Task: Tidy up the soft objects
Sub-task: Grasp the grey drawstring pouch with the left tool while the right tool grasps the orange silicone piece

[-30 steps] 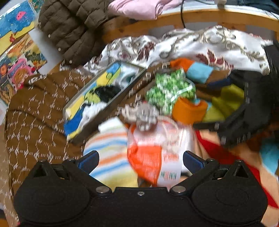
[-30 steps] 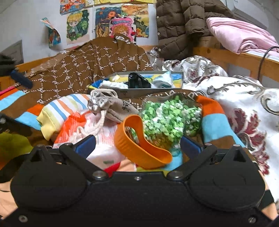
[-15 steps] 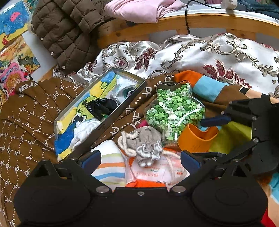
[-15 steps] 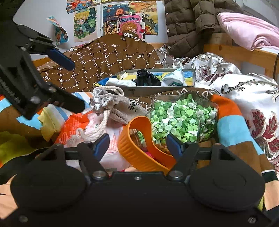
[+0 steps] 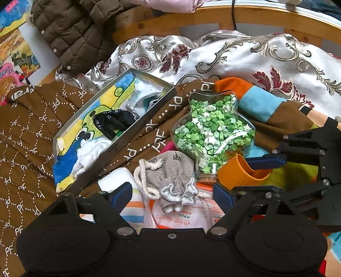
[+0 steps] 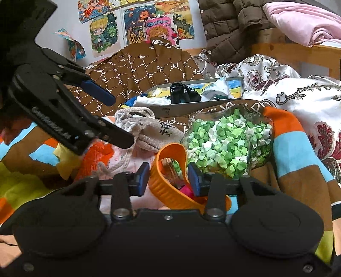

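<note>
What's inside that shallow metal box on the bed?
The metal box holds a black glove-like item, white cloth and another pale fabric piece on a cartoon-printed lining. Anything beneath them is hidden.

A pale wall (image 6: 42, 53) stands behind the bed, hung with bright cartoon posters (image 6: 136, 25). To the right of the posters a brown quilted coat (image 6: 230, 27) hangs over a wooden bed rail (image 6: 294, 53), with a pink blanket (image 6: 302, 23) folded on top of the rail. Below the rail a silvery floral bedspread (image 5: 234, 59) lies rumpled across the bed. A black cable (image 5: 234, 12) crosses the rail. Soft, even daylight fills the room.
</note>
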`<state>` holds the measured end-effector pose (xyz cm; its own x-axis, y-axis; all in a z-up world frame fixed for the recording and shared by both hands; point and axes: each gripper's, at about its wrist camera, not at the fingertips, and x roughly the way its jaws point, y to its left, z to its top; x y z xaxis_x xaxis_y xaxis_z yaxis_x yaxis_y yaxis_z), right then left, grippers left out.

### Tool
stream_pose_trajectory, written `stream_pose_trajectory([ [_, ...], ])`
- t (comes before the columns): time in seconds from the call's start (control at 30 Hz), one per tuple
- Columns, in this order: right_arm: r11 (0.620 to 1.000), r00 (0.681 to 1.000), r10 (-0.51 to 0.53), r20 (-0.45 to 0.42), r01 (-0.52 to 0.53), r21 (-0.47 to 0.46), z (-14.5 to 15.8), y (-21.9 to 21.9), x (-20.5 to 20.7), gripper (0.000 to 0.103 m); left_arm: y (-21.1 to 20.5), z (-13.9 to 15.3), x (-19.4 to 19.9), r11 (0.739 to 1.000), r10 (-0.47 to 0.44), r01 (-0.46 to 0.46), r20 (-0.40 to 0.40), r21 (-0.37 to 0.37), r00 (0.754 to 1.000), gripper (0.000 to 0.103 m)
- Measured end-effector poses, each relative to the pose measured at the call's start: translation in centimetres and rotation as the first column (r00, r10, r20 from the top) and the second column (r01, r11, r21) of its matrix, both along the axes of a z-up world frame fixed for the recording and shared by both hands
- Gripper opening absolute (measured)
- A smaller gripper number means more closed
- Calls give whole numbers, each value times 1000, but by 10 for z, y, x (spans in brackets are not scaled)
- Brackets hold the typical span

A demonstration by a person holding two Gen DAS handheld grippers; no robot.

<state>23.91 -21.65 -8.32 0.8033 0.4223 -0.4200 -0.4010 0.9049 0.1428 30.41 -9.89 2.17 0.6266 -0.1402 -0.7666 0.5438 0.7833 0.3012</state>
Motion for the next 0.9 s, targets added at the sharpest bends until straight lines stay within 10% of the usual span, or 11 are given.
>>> stream_pose_trajectory([
  [0.27, 1000, 1000, -1, -16, 1, 18, -1, 3, -2, 23, -1, -3, 4, 999, 40, -41, -16, -20, 999, 47],
  [0.9, 1000, 998, -22, 60, 23, -18, 16, 9, -16, 2, 20, 26, -29, 984, 89, -89, -3, -154, 996, 37],
])
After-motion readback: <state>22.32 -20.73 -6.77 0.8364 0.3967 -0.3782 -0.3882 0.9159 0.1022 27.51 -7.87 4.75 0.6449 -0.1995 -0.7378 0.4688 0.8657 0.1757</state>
